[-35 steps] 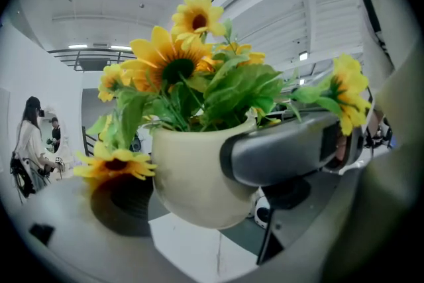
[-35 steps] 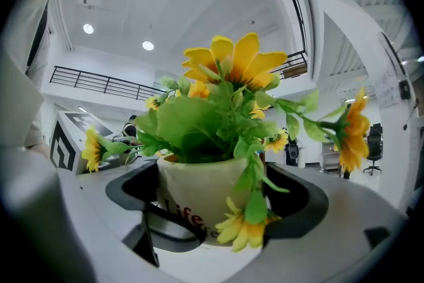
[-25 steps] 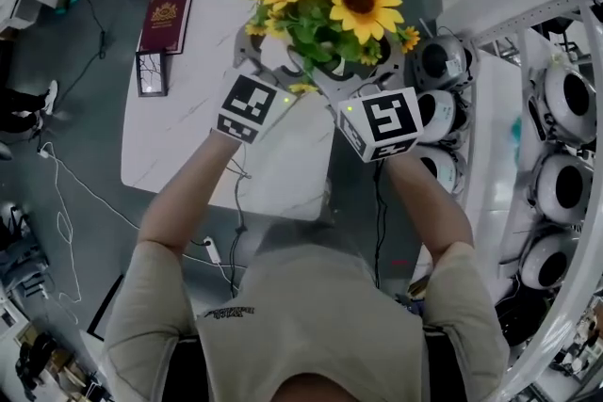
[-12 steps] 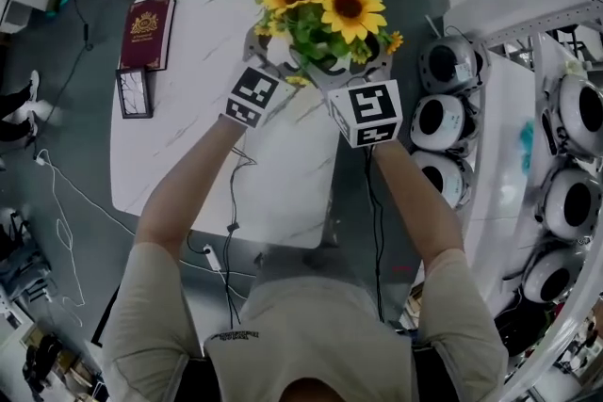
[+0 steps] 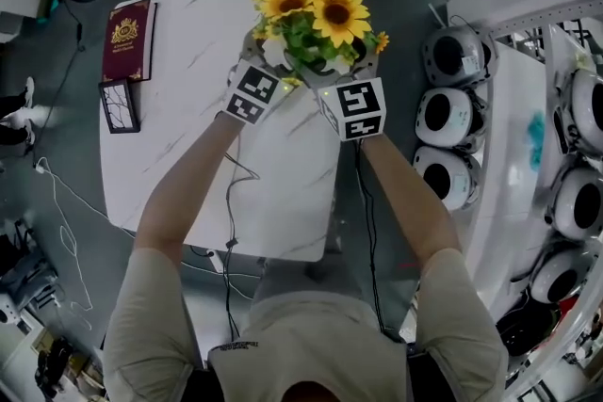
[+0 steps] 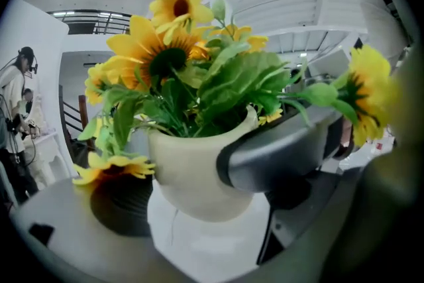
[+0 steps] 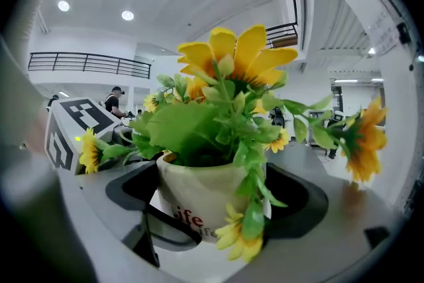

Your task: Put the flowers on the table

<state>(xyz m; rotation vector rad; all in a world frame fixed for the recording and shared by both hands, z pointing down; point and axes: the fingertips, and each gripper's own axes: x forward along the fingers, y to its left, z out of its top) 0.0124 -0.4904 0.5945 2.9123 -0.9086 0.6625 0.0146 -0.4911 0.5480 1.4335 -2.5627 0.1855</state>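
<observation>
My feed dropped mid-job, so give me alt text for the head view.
The left gripper and right gripper clamp a pot of sunflowers from either side over the far right corner of a white table. A maroon book and a small dark frame lie at its far left.

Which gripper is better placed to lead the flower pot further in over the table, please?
Left, probably. Both the left gripper and right gripper have their fingers closed on the flower pot, but the left hangs over the table, while the right is at its right edge.
</observation>
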